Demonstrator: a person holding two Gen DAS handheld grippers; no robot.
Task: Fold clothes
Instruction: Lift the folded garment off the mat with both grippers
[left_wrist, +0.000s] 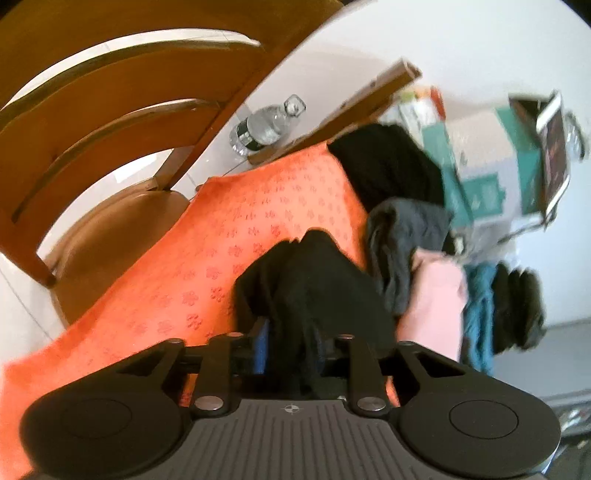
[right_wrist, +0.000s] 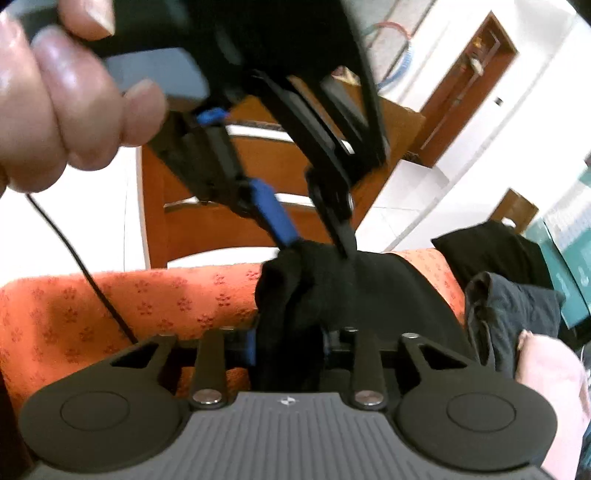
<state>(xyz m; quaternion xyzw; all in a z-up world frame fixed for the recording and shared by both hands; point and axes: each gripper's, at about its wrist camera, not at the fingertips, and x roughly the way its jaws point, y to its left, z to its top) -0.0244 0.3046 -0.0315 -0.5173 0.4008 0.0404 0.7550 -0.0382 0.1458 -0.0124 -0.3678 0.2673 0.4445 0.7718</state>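
Looking along the left gripper (left_wrist: 291, 347): clamped on a bunched black garment (left_wrist: 310, 280), cloth swallowing both fingers, only a strip of blue pad (left_wrist: 261, 349) showing. Garment held just above the orange patterned tablecloth (left_wrist: 207, 236), near the middle of the table. Toward the far right edge, a loose pile: another black piece (left_wrist: 388, 166), a grey garment (left_wrist: 402, 240), a pink one (left_wrist: 436, 302), teal cloth (left_wrist: 480, 306). Beyond the far edge, a wooden chair (left_wrist: 110, 122), a water bottle (left_wrist: 266, 123) and a green-and-white box (left_wrist: 491, 158).

Looking along the right gripper (right_wrist: 291, 350): closed on the same black garment (right_wrist: 332, 291) at its near end. Opposite, the left gripper (right_wrist: 314, 240) pinching the far end, the person's hand (right_wrist: 62, 88) wrapped around its handle. Garment stretched short between the two, above the table's near edge.

Handling judgement: light, limp knit, no stiffness; sags and bunches wherever unsupported, unlikely to slip from rubber pads. Best taken at hem corners or shoulder seams, then spread flat before creasing. Current holds look like wadded mid-cloth, so probably worth re-gripping at an edge.
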